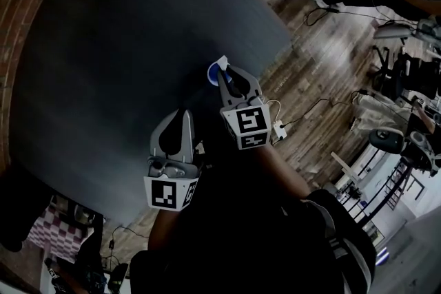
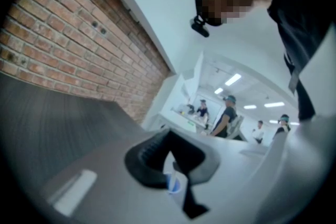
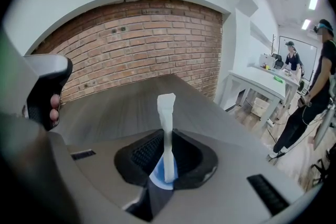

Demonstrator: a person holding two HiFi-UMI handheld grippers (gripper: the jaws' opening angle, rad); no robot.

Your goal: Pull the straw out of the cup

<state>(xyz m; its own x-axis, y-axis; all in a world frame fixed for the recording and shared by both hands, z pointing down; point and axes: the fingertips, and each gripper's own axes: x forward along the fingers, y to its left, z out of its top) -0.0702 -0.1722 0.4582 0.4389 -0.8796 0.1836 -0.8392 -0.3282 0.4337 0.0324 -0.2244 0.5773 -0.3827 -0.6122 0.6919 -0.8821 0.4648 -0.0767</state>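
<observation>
Close to the near right edge of the dark grey table (image 1: 103,45): blue cup (image 1: 212,72), white straw (image 1: 222,63) standing up at its mouth. Unclear whether the straw's lower end sits inside.

Right gripper (image 1: 227,76) directly over the cup, jaws closed on the straw low down, one pad pressed to each side, just above the rim. Along those jaws: straw upright, slightly crumpled at the top, cup right beneath.

Left gripper (image 1: 185,117) apart from the cup, nearer the person, above the table's edge. Jaws drawn together to a narrow slit, gripping nothing, touching nothing. Through that slit, a sliver of blue cup.

Behind the table, brick wall (image 3: 131,39).
</observation>
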